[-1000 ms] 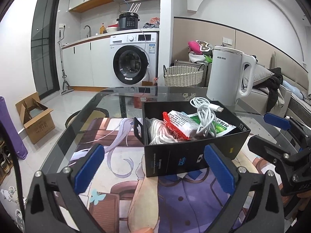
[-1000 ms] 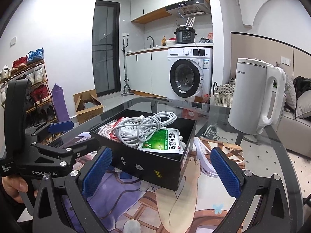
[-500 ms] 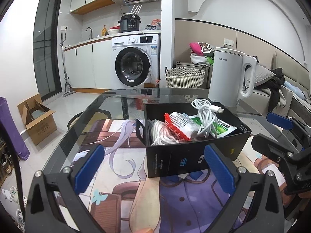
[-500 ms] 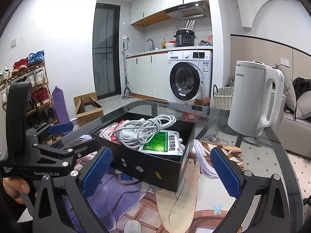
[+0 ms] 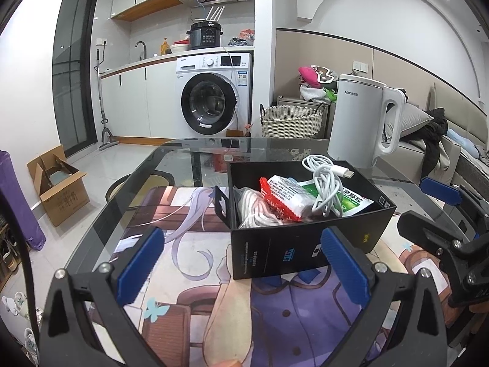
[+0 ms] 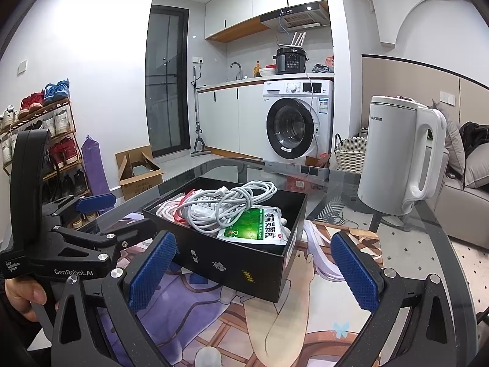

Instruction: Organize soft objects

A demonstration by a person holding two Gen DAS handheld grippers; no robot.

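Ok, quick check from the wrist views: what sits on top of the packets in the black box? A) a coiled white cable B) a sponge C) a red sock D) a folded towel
A: the coiled white cable lies over the green packet inside the black box, with both grippers open and apart from it.

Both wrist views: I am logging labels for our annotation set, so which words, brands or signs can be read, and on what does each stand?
"GenRobot.AI": side of the left hand-held gripper.
"Data Acquisition System": same gripper's body, small print.
"AUX": white kettle, followed by characters too small to read.
"感冒灵颗粒": green sachet in the black box.
Box logos, red and white packet, washing machine labels, cardboard carton print: too small or blurred.
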